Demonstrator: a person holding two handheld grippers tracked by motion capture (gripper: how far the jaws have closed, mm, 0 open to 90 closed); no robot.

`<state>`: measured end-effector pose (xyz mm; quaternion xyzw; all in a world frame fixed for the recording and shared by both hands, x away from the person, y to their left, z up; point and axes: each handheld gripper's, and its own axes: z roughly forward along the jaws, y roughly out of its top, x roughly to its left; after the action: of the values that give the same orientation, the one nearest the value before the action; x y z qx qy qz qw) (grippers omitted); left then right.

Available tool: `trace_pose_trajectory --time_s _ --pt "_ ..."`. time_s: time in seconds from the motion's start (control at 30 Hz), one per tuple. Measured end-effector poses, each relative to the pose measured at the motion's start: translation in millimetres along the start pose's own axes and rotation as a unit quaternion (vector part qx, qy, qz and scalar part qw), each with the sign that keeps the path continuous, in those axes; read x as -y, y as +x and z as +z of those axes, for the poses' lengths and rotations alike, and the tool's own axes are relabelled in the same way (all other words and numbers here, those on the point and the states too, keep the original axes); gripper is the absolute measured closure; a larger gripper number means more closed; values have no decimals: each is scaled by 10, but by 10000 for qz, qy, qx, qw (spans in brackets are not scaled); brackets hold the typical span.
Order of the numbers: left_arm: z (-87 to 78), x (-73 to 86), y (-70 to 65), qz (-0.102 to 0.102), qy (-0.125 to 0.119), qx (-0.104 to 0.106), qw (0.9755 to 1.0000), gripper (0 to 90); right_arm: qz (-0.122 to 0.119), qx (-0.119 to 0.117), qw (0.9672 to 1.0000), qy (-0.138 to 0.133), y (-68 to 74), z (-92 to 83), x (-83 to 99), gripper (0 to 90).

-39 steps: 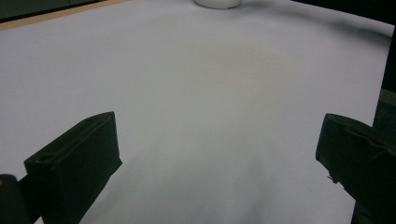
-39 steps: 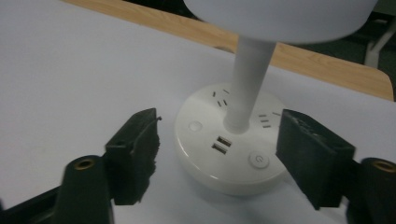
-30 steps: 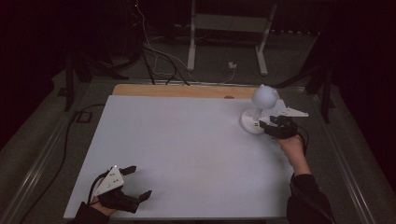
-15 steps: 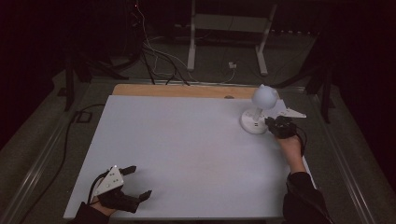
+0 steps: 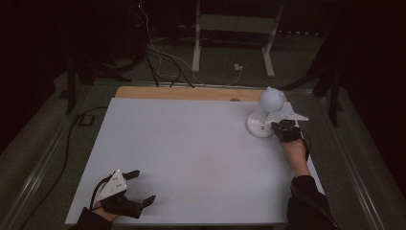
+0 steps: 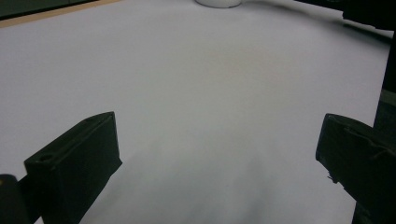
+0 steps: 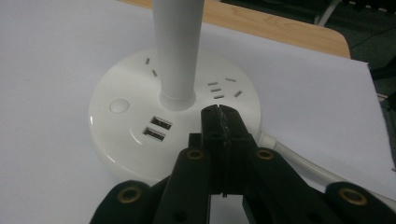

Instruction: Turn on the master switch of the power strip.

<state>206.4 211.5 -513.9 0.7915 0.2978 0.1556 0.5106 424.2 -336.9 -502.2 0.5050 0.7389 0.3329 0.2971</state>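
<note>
White plastic lamp (image 5: 265,115) looks light, rigid, top-heavy; grasp its stem. Right gripper (image 7: 218,122) is pressed together over the base; left gripper (image 5: 136,188) gapes apart.

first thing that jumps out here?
A white lamp with a round head stands at the far right of the white table; its round base has sockets, two USB ports and a button. The right gripper, jaws shut, sits over that base. The left gripper rests open at the near left corner.
</note>
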Motion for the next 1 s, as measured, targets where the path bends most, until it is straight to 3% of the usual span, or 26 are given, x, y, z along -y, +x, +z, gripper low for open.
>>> trace_pose_trajectory --time_s 0.67,0.8,1.0 --pt "0 0 -5 3 4 3 10000 2 -40 86 9999 -53 4 66 34 900" --pt "2 1 -4 -3 9 0 10000 2 -201 156 9997 -5 29 71 25 900" --pt "2 1 -4 3 9 5 10000 2 -239 185 9995 9 38 76 32 900"
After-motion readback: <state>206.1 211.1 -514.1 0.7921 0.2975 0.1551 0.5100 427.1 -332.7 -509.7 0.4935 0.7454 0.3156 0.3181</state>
